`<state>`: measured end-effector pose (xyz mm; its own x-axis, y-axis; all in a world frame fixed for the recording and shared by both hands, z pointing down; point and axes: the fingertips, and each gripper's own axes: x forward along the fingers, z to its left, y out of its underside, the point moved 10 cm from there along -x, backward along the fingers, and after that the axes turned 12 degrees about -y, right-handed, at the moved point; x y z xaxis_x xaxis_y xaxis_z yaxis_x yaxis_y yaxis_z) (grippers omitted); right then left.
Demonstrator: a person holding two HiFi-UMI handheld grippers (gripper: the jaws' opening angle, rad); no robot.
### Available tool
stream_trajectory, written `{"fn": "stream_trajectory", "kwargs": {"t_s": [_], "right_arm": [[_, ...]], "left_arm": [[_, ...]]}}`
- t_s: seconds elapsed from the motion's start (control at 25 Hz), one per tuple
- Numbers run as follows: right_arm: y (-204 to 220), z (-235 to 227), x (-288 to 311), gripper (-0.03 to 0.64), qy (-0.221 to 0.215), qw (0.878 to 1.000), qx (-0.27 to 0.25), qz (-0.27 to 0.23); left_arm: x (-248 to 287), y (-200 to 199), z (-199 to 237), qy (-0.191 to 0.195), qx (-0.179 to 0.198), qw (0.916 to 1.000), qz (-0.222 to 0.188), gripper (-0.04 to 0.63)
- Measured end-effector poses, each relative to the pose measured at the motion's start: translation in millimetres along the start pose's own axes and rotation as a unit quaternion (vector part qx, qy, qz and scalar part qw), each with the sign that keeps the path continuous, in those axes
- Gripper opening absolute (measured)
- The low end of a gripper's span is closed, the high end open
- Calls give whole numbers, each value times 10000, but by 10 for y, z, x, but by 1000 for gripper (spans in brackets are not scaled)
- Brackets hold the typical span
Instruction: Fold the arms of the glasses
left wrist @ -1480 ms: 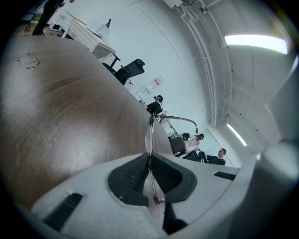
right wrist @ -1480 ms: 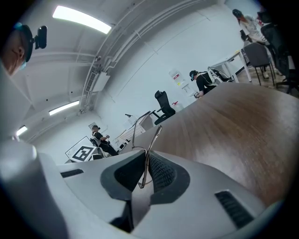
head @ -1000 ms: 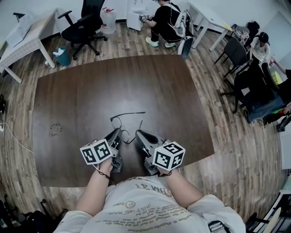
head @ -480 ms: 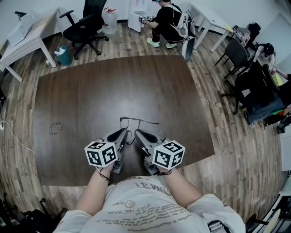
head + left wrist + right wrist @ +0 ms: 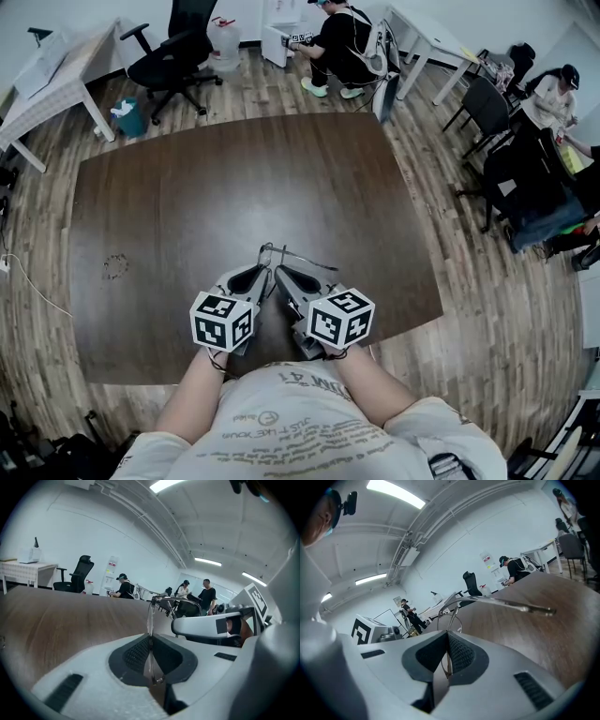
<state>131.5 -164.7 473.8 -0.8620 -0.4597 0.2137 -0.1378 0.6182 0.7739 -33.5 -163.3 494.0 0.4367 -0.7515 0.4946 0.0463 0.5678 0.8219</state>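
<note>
A dark wooden counter (image 5: 187,206) is spread below and ahead of both sets of fingers. The left gripper (image 5: 262,273) and the right gripper (image 5: 280,273) are held side by side above its near part, angled inward so that their tips almost meet. A marker cube (image 5: 223,322) is carried at the back of the left one, and a second cube (image 5: 340,318) at the back of the right one. Thin wire-framed glasses (image 5: 281,255) are held at the tips, shared by both grippers. In the left gripper view the left fingers (image 5: 136,653) are clenched on a lens rim, which is seen edge-on and stands upright from between the pads. In the right gripper view the right fingers (image 5: 461,654) are pressed together on a thin piece of the frame, with another rim seen just beyond them. One arm of the glasses (image 5: 506,603) is stretched out to the right of the right fingers, over the counter.
</note>
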Motion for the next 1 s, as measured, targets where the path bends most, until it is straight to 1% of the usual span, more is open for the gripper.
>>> {"fn": "stream_trajectory", "kwargs": {"t_s": [0.16,0.28,0.44,0.64,0.8,0.92,1.0], "right_arm": [[10,-22,33,18,119,9999,76,-6],[21,-22,58,18,210,9997,87,5],[55,-3,120,18,366,9993,-40,61],[49,-8,139,18,447,9990,-23,71],[45,-16,131,18,508,9987,-5,71],[59,-25,132,20,561,9984,-56,55],[68,-27,143,20,500,9986,-188,63]], "left_arm": [[24,-17,-75,-52,487,9988,24,32],[42,-16,-119,-77,683,9976,59,32],[58,9,-122,-128,907,9957,102,32],[83,-4,-157,-230,1209,9923,113,32],[88,-5,-170,-244,1250,9918,127,32],[93,9,-169,-229,1088,9936,179,32],[88,16,-150,-221,931,9952,211,32]]}}
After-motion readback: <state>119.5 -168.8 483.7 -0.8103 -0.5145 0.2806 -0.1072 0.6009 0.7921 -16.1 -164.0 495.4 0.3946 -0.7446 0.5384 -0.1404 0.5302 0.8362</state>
